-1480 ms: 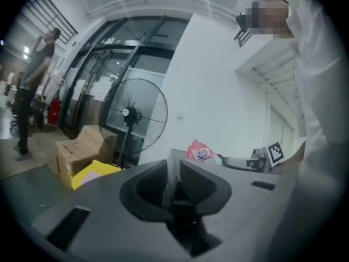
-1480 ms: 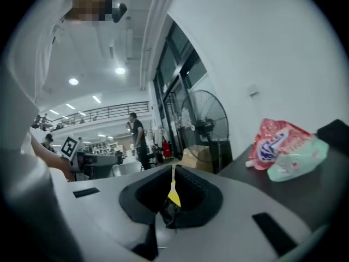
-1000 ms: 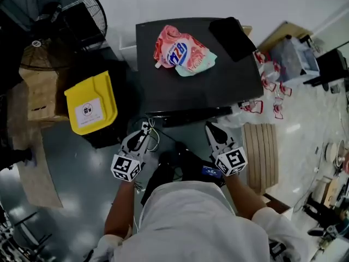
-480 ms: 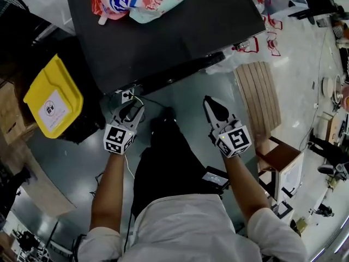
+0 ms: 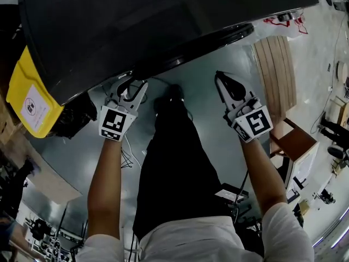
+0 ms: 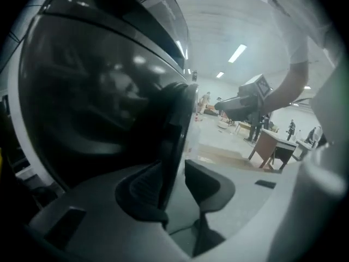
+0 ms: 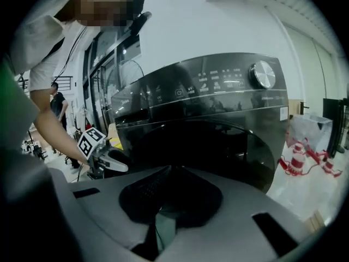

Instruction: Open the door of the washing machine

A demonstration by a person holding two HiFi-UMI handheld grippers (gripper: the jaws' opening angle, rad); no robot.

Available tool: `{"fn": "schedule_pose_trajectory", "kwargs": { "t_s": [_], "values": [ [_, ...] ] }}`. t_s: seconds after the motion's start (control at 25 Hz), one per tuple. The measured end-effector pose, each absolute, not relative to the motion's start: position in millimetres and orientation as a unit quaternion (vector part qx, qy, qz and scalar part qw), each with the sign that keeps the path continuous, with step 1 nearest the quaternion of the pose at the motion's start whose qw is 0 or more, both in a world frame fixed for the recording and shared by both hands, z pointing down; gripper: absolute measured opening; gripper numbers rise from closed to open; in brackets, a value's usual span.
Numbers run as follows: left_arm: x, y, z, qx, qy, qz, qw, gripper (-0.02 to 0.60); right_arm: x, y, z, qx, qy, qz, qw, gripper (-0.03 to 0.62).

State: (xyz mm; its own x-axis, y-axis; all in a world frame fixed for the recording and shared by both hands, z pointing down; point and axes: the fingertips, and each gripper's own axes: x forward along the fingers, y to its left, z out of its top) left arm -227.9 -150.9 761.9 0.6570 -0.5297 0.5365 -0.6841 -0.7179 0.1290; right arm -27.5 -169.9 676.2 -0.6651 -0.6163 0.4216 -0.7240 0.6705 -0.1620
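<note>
The black washing machine (image 5: 136, 26) fills the top of the head view, its round door (image 5: 207, 40) bulging toward me. My left gripper (image 5: 131, 89) is at the door's left edge. In the left gripper view its jaws (image 6: 173, 171) are opening, and the door's dark rim (image 6: 177, 119) stands between them; I see no pad pressing on it. My right gripper (image 5: 221, 78) hangs in front of the door's right part, apart from it, its jaws (image 7: 169, 171) shut and empty. The right gripper view shows the door glass (image 7: 218, 146), the control panel (image 7: 218, 83) and the dial (image 7: 263, 73).
A yellow bin (image 5: 30, 100) stands left of the machine. A slatted wooden board (image 5: 275, 75) and a brown stool (image 5: 297, 146) lie to the right. Cables (image 5: 128, 157) trail on the grey floor by the person's black-trousered legs (image 5: 174, 162). Red-and-white bags (image 7: 297, 157) sit right of the machine.
Both grippers have sunk from near the machine's top down to its front. The left jaws have spread and now straddle the door's rim. The view has leaned closer over the machine.
</note>
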Motion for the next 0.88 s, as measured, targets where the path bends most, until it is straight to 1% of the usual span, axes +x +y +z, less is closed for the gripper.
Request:
{"fn": "schedule_pose_trajectory", "kwargs": {
  "t_s": [0.12,0.2,0.4,0.64,0.88],
  "values": [
    [-222,-151,775,0.900,-0.327,0.244,0.155,0.124,-28,-173,692,0.378,-0.895,0.171,0.162,0.041],
    [-220,-151,778,0.903,-0.319,0.243,0.153,0.101,-29,-172,699,0.382,-0.893,0.177,0.156,0.041],
    [-222,-150,775,0.905,-0.315,0.247,0.141,0.089,-25,-161,704,0.388,-0.892,0.175,0.152,0.041],
    [-218,-148,777,0.897,-0.327,0.276,0.107,0.080,10,-149,692,0.416,-0.880,0.166,0.157,0.041],
    [-210,-125,777,0.888,-0.332,0.289,0.133,0.077,54,-125,664,0.457,-0.864,0.149,0.151,0.041]
  ]
}}
